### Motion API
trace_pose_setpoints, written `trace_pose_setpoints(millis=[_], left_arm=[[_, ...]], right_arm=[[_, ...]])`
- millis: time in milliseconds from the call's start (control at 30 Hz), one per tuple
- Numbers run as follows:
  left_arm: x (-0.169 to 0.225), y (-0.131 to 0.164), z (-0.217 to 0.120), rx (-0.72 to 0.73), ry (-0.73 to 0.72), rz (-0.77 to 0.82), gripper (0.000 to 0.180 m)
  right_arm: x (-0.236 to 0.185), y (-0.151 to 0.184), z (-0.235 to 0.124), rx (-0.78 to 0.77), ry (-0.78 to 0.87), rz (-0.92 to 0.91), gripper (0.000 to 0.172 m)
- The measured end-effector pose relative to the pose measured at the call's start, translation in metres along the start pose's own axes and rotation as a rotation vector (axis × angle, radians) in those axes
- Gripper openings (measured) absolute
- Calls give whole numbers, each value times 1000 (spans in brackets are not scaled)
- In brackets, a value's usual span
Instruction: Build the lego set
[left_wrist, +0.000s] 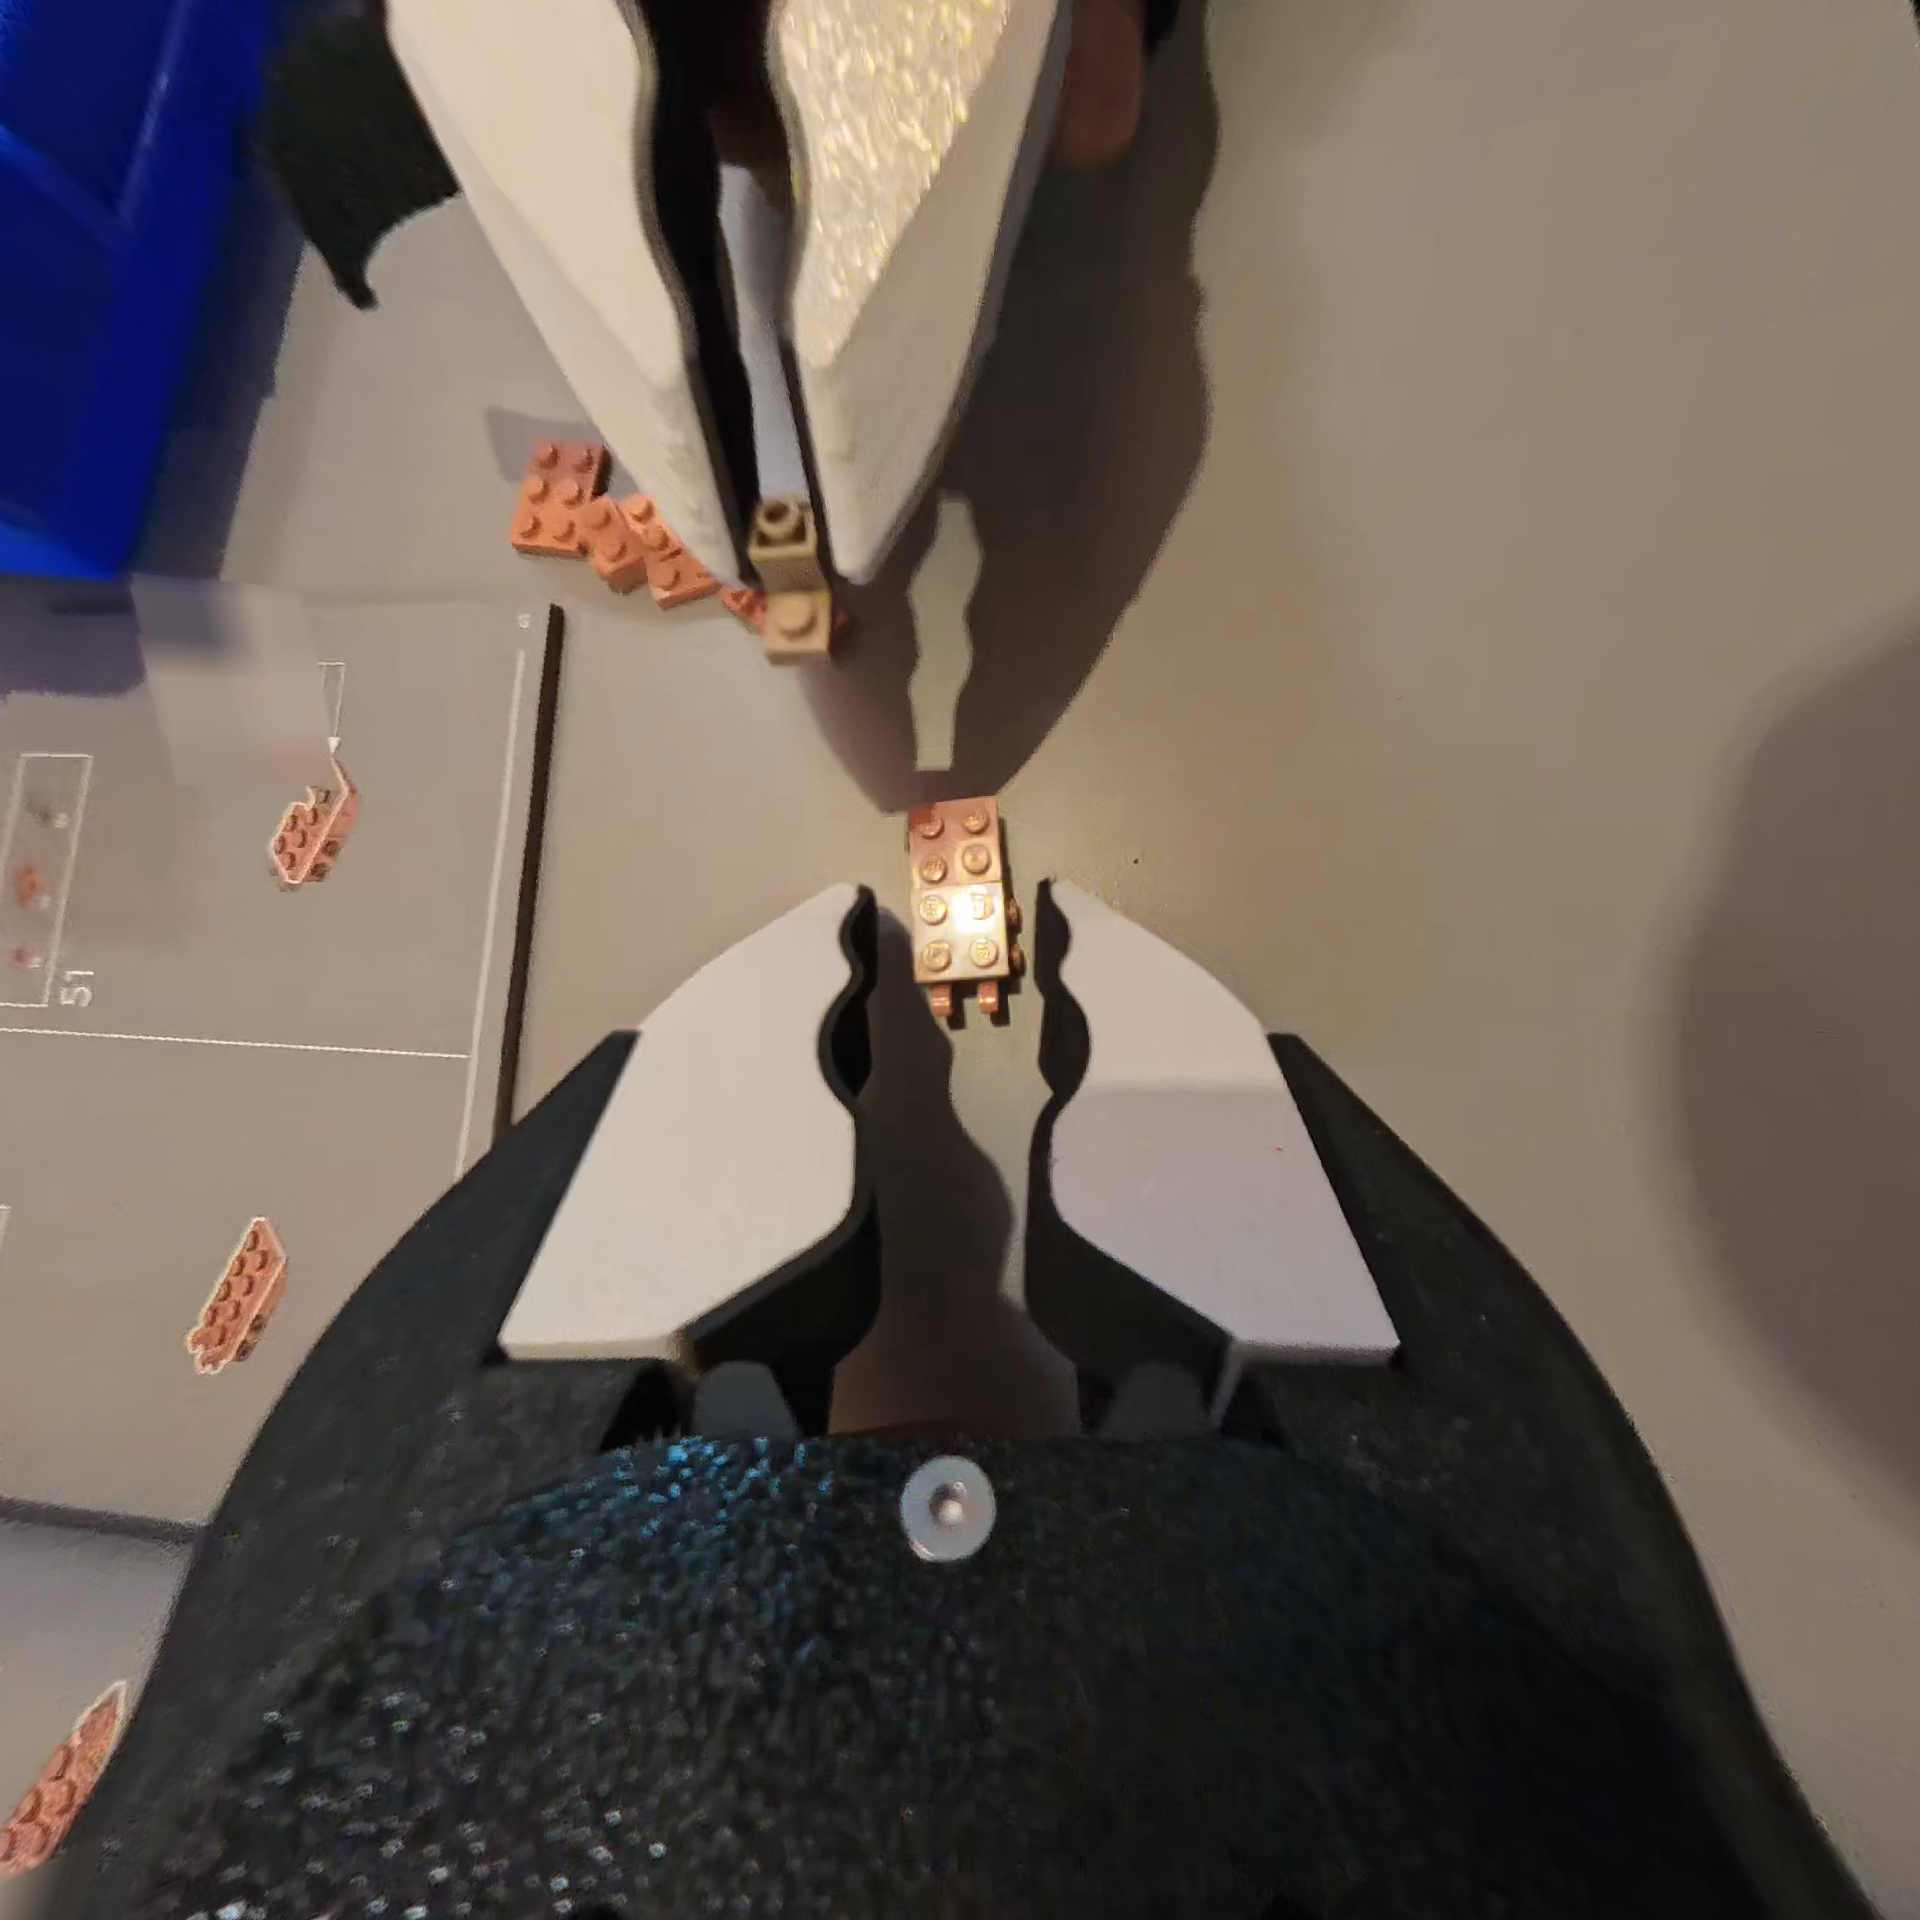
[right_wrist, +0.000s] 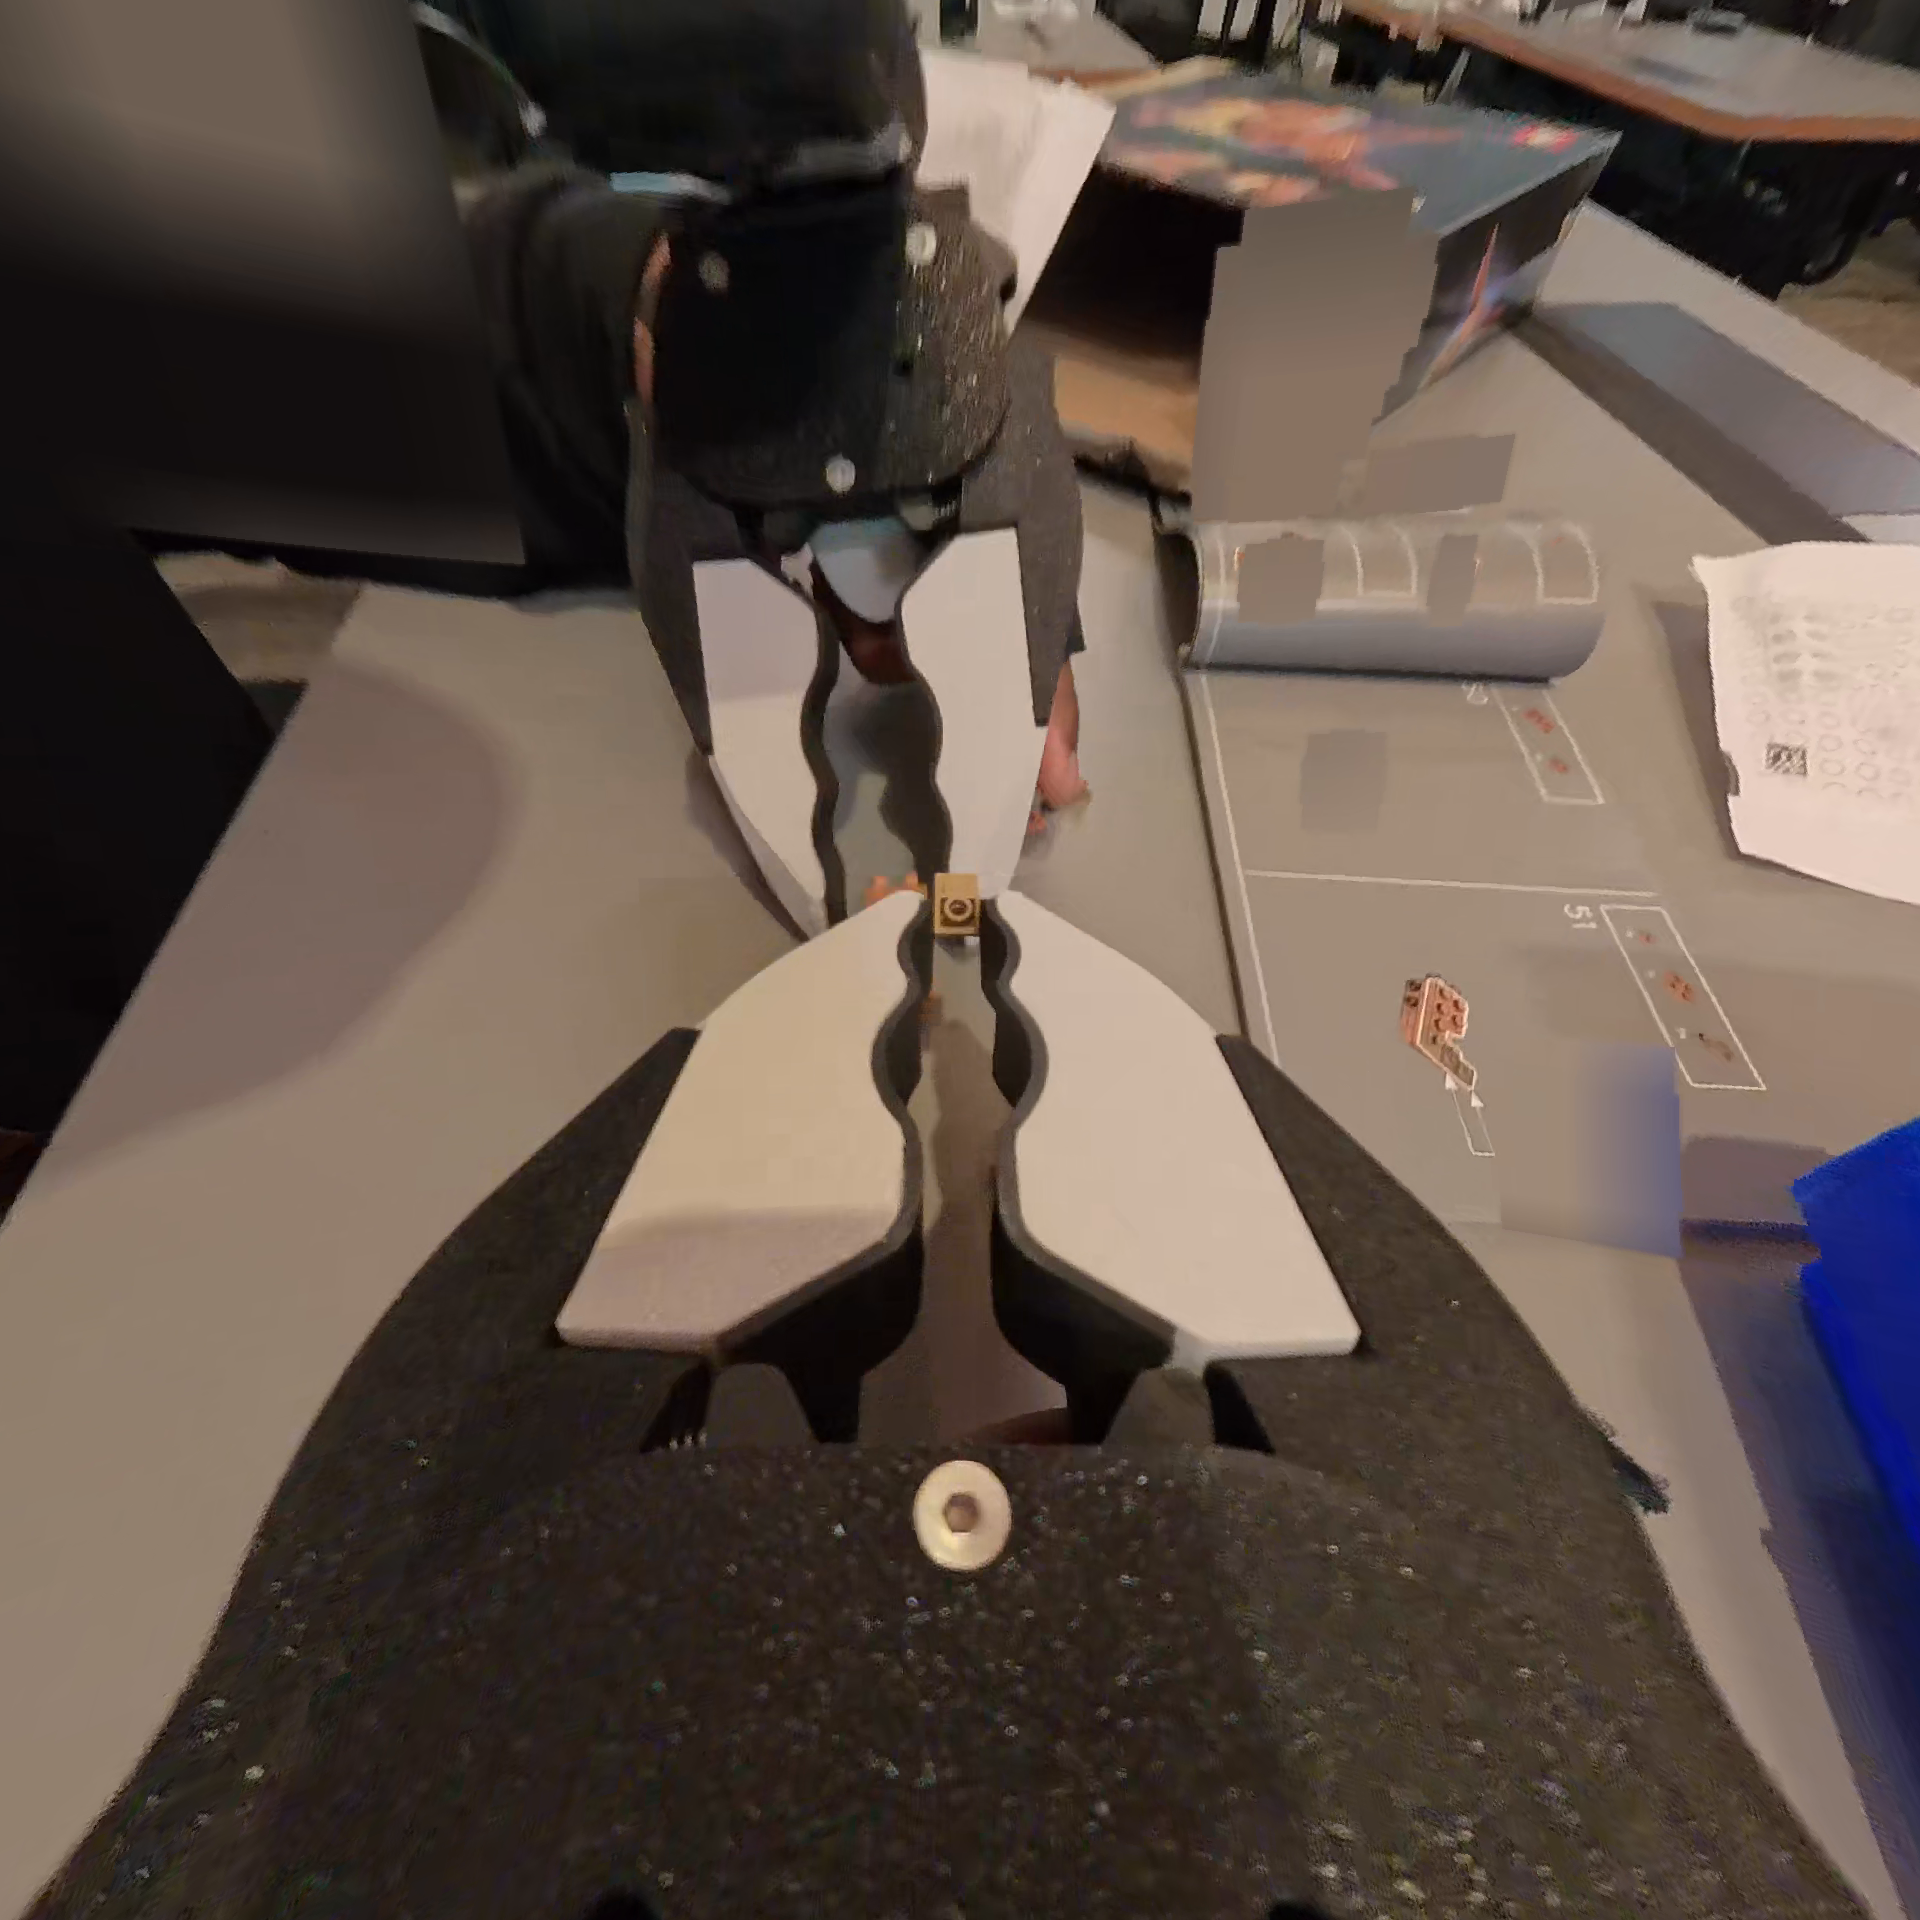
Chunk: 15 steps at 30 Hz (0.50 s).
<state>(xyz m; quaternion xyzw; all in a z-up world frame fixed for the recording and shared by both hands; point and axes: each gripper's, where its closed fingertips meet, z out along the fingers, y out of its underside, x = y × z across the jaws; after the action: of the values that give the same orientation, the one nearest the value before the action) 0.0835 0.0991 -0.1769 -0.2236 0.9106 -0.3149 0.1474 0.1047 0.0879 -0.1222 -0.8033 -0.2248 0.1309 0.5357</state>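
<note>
A: Left gripper (left_wrist: 956, 894)?

B: Spread wide, gripping nothing. Between the pale fingertips, on the grey worktop (left_wrist: 1455, 520), a small reddish-brown studded toy-brick assembly (left_wrist: 961, 899), clear of both pads. Long axis in line with the fingers, pointing away; two small clips at the near end.

A: Right gripper (right_wrist: 954, 914)?

B: Pinching a small tan single-stud toy brick (right_wrist: 954, 912) at the very fingertips, pads pressed on both sides. Opposite the left gripper, tips aimed toward it, above the worktop just beyond the far end of the assembly.

A: Nearer the assembly?

B: Left gripper, straddling it.

A: Surroundings?

B: Loose reddish-brown bricks (left_wrist: 592, 520) beyond, open grey instruction booklet (left_wrist: 260, 1091) toward the left edge, blue bin (left_wrist: 94, 312) at the far left corner.
</note>
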Motion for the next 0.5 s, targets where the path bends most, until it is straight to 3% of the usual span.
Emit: trace_pose_setpoints(millis=[67,300,500], left_arm=[[-2,1,1,-8,-22,31,19],[-5,-10,5,20,-87,129,18],[-12,-18,-1,35,-165,172,18]], right_arm=[[-3,7,4,-52,1,-21,8],[-3,26,10,-191,38,-81,8],[0,28,9,-204,51,-80,8]])
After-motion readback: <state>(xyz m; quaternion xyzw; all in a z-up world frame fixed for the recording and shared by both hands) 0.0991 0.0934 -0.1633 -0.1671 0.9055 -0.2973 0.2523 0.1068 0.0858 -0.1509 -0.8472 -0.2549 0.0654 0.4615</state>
